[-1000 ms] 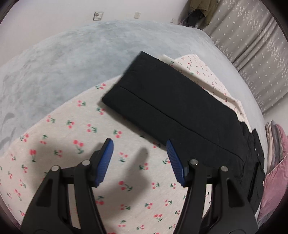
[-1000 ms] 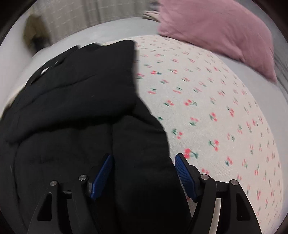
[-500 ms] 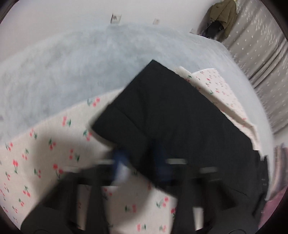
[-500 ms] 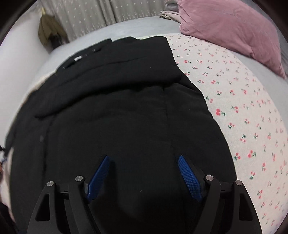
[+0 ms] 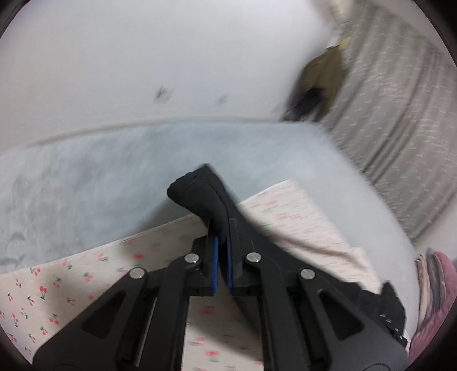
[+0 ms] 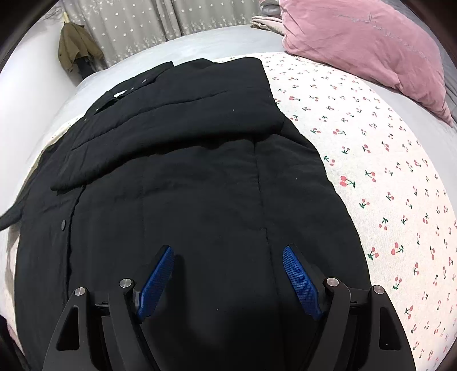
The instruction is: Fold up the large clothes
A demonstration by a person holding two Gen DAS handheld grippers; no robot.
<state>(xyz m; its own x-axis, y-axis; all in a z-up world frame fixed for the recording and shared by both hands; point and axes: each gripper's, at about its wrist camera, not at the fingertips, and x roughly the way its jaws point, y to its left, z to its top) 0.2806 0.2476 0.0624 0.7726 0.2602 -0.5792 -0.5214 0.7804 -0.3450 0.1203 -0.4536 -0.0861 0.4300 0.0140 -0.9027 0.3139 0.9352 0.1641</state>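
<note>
A large black padded coat point(image 6: 200, 177) lies spread on a cherry-print sheet point(image 6: 385, 159), a sleeve folded across its upper part. My right gripper point(image 6: 228, 259) is open and hovers low over the coat's near part, with black fabric between and under its blue pads point(image 6: 300, 276). In the left wrist view my left gripper point(image 5: 222, 242) is shut on the coat's hem corner point(image 5: 202, 197) and holds it lifted above the sheet point(image 5: 71, 279). The rest of the coat trails down to the lower right point(image 5: 371, 302).
A pink pillow point(image 6: 371, 48) lies at the far right of the bed, with folded bedding behind it. A grey blanket point(image 5: 100, 182) covers the bed beyond the sheet. An olive jacket point(image 6: 75, 48) hangs by the spotted curtain point(image 6: 171, 20).
My left gripper moved onto the coat's corner, shut on it and lifted it off the sheet. My right gripper moved left over the coat and stays open.
</note>
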